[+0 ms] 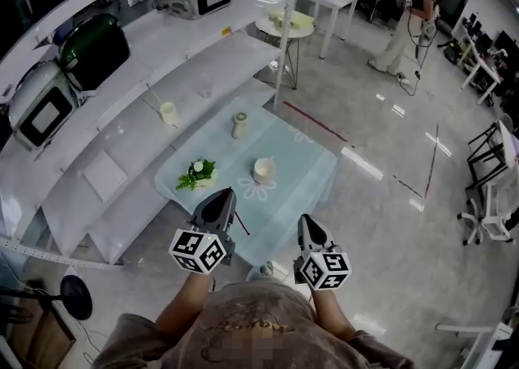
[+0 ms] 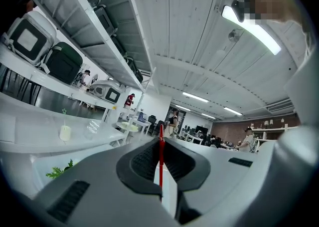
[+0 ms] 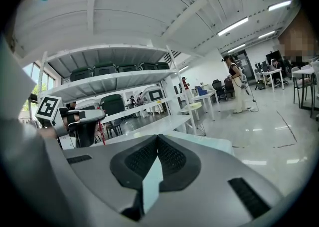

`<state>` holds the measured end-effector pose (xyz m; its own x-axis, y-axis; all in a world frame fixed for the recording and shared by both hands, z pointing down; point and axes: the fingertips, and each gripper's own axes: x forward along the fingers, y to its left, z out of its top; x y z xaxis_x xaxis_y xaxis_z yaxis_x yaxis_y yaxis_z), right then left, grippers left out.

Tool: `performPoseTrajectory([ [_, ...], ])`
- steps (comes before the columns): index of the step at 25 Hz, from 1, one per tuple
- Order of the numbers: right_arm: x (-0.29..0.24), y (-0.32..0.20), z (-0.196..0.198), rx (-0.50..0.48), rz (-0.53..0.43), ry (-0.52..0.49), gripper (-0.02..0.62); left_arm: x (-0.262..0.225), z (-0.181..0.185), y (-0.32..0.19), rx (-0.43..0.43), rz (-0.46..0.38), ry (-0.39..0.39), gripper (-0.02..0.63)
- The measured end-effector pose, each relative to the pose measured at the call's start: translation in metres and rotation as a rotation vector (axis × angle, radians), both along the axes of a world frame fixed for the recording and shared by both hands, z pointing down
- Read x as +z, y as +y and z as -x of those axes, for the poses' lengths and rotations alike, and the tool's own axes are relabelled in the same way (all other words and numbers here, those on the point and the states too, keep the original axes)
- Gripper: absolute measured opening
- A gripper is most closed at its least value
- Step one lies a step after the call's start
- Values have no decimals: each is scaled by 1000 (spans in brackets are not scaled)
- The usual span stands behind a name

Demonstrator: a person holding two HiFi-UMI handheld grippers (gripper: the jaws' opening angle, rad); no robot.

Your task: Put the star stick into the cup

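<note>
Pinching stick [image 2: 161,158] in left gripper's [image 1: 220,195] jaws, with right gripper's [image 1: 308,220] pressed together, empty.
Swing over cup [image 1: 263,170] on bench [image 1: 312,169], tip upright above the mouth, lower gently.

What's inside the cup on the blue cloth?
Nothing sticks out of the cup; its depth is too small to judge. The red stick is clamped in the left gripper.

Near half of table [image 1: 312,166] bare: clear run in to cup [image 1: 264,170], open air above it. Plant [image 1: 197,173] near on left side, jar [image 1: 239,125] behind, well apart. Shelves [image 1: 138,140] hem table's left edge, post [image 1: 281,59] at far corner.
</note>
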<state>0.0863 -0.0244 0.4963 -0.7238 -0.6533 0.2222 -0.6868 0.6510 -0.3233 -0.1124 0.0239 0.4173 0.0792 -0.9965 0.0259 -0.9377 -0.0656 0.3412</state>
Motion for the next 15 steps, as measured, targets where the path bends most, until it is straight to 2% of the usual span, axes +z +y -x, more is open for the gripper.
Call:
performPoseTrajectory([
  [7,6,-58,8,-17,4,6,2,0,12,-47,-33,-11,-4,34],
  [15,10,-91,33,-11,1,12,3,2,32,-90,-5,-11,-10,34],
])
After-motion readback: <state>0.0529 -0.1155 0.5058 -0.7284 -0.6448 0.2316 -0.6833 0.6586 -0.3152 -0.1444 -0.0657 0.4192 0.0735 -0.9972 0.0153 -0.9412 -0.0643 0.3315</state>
